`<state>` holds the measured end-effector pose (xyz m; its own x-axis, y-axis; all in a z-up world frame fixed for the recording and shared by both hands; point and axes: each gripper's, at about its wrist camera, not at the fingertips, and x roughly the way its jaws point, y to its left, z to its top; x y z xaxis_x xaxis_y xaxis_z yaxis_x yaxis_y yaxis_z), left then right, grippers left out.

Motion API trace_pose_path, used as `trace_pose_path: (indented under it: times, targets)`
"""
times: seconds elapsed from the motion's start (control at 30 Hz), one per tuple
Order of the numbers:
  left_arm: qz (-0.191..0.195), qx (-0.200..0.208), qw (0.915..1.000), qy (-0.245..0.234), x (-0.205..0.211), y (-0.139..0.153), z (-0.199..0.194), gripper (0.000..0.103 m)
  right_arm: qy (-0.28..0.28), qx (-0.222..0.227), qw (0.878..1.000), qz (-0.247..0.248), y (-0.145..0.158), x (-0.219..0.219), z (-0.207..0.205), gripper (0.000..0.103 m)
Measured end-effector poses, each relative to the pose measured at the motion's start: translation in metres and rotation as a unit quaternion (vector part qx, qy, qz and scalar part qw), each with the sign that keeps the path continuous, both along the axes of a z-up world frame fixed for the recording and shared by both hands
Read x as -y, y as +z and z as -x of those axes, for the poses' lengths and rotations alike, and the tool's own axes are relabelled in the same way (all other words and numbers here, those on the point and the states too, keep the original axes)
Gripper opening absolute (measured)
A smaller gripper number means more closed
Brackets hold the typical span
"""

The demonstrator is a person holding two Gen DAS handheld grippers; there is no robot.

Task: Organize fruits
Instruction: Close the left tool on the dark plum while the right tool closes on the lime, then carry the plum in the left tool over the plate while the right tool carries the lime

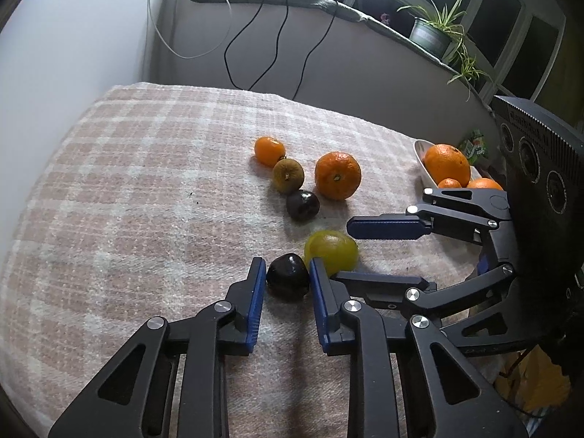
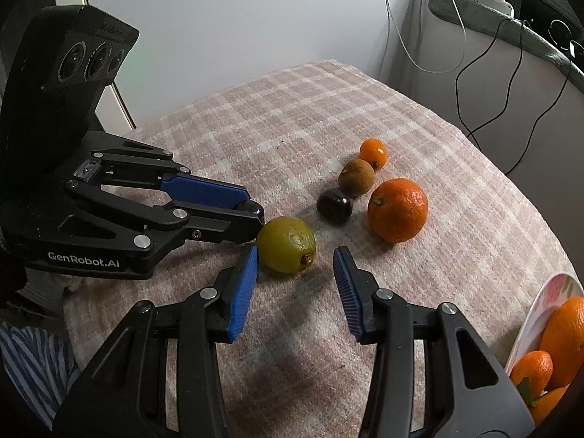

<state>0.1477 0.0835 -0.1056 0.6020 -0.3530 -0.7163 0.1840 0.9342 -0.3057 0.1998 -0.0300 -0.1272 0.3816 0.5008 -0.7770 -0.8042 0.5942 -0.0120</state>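
Observation:
My left gripper (image 1: 286, 268) has its blue pads on either side of a dark plum (image 1: 287, 275) that rests on the checked cloth; I cannot tell whether the pads press on it. My right gripper (image 2: 295, 255) is open around a yellow-green lemon (image 2: 286, 244), which lies just right of the plum (image 1: 331, 252). Beyond lie a second dark plum (image 1: 302, 204), a brown kiwi (image 1: 288, 175), a small mandarin (image 1: 269, 150) and a large orange (image 1: 337, 175). A white dish (image 2: 540, 314) holds several oranges (image 2: 564, 335).
The table has a pink checked cloth (image 1: 146, 200). A wall with hanging cables (image 1: 277, 36) stands behind it, with a potted plant (image 1: 434, 33) on the ledge. The dish (image 1: 423, 162) sits near the cloth's right edge.

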Motion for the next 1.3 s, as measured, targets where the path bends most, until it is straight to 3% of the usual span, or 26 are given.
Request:
trace_pose_path:
  times: [0.2,0.3,0.6,1.3]
  targets:
    - [-0.001,-0.001,1.0000,0.000,-0.002,0.001,0.001,0.022,0.011,-0.002,1.000,0.003,-0.002,-0.005,-0.001,0.045]
    - [0.000,-0.001,1.0000,0.002,-0.003,0.001,0.001,0.022,0.018,-0.010,1.000,-0.002,-0.003,-0.008,-0.001,0.034]
    - [0.007,0.004,0.9999,0.011,-0.004,0.003,0.005,0.022,0.005,-0.003,1.000,-0.011,0.000,-0.004,0.002,0.032]
    - [0.028,0.037,0.9989,-0.003,0.021,0.031,0.020,0.022,-0.074,0.014,0.992,-0.098,0.043,0.081,0.036,0.032]
